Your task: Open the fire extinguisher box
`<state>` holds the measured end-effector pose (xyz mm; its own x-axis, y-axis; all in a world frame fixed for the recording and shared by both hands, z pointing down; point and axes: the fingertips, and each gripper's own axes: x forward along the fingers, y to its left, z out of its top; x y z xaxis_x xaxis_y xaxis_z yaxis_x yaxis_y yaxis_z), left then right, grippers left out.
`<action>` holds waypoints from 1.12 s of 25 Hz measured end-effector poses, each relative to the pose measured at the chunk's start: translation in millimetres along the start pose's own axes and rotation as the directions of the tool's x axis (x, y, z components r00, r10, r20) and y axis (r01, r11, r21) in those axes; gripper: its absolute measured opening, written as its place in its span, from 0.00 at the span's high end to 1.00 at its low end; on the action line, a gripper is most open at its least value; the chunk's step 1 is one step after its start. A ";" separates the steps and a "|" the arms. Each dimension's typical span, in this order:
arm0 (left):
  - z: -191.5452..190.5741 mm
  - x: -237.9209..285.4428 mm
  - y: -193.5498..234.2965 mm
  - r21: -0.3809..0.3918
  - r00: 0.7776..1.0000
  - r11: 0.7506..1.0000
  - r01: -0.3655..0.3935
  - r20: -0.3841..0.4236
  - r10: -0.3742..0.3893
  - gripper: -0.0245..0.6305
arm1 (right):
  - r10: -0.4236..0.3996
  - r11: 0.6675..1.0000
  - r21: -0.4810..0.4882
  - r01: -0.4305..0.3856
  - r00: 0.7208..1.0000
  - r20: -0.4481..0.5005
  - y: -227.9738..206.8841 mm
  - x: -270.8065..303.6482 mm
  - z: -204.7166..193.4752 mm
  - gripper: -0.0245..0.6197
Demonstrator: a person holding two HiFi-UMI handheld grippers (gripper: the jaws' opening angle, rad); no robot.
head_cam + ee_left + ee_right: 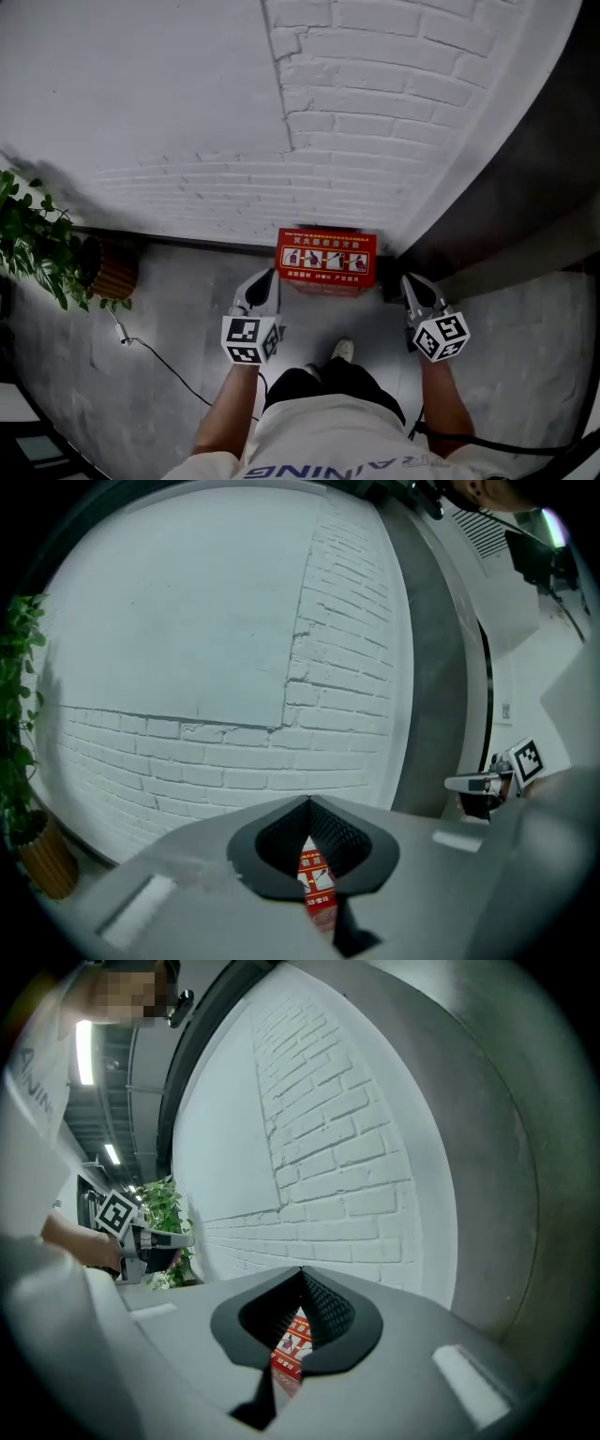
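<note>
The person wears a white T-shirt (328, 450) with grey lettering; just above it show black legwear (323, 382) and a pale shoe (343, 350). Left of the T-shirt, the left gripper (265, 281) is grey with a black-and-white marker cube (249, 339); right of it, the right gripper (412, 284) looks alike, with a black cable (506, 448) below

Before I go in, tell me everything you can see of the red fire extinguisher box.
The fire extinguisher box is red and rectangular. Its upper face carries white print and a row of pictogram panels. It sits on the grey floor, backed against the white brick wall. The lid looks shut. Neither the left tongs nor the right tongs touch it; both hang just short of it, one at each side.
</note>
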<state>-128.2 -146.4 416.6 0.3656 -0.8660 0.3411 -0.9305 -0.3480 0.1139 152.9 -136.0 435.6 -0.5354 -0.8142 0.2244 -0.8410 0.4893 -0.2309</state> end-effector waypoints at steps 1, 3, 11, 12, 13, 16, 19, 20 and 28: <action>-6.1 6.0 1.3 0.001 1.000 1.000 -0.001 -0.012 0.001 0.96 | 0.001 1.000 0.005 -0.001 1.000 -0.008 -2.0 4.2 -3.9 0.95; -23.7 15.8 7.1 0.003 0.999 1.000 -0.004 -0.043 0.004 0.96 | 0.006 1.000 0.014 -0.006 1.000 -0.024 -2.4 12.5 -12.3 0.95; -107.0 54.9 48.2 0.017 0.991 1.000 0.011 -0.135 -0.009 0.96 | -0.020 0.999 0.044 0.024 0.997 -0.071 -9.6 49.8 -74.5 0.95; -119.0 60.9 54.3 0.015 0.990 1.000 0.013 -0.144 -0.011 0.96 | -0.031 0.998 0.049 0.035 0.996 -0.083 -12.9 54.6 -88.2 0.95; -131.5 66.0 59.5 0.014 0.988 1.000 0.017 -0.153 -0.015 0.96 | -0.041 0.997 0.055 0.046 0.995 -0.096 -15.6 59.2 -102.6 0.95; -172.9 79.0 69.6 0.013 0.982 0.999 0.037 -0.186 -0.034 0.96 | -0.062 0.995 0.073 0.071 0.990 -0.125 -21.0 72.6 -145.4 0.95; -214.1 94.3 76.0 0.025 0.980 0.998 0.054 -0.192 -0.048 0.96 | -0.072 0.993 0.085 0.085 0.987 -0.144 -24.9 86.9 -187.3 0.95; -228.5 98.7 77.1 0.027 0.979 0.998 0.058 -0.196 -0.051 0.96 | -0.072 0.992 0.088 0.086 0.986 -0.150 -25.2 91.5 -200.8 0.95; -324.8 120.2 108.8 0.018 0.975 1.000 0.020 -0.220 -0.016 0.96 | -0.014 0.995 0.092 0.032 0.982 -0.190 -6.1 116.6 -278.1 0.95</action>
<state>-192.0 -171.7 773.0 0.3667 -0.7602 0.5363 -0.9224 -0.3720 0.1035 73.9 -147.1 726.4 -0.5290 -0.7467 0.4033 -0.8468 0.4327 -0.3094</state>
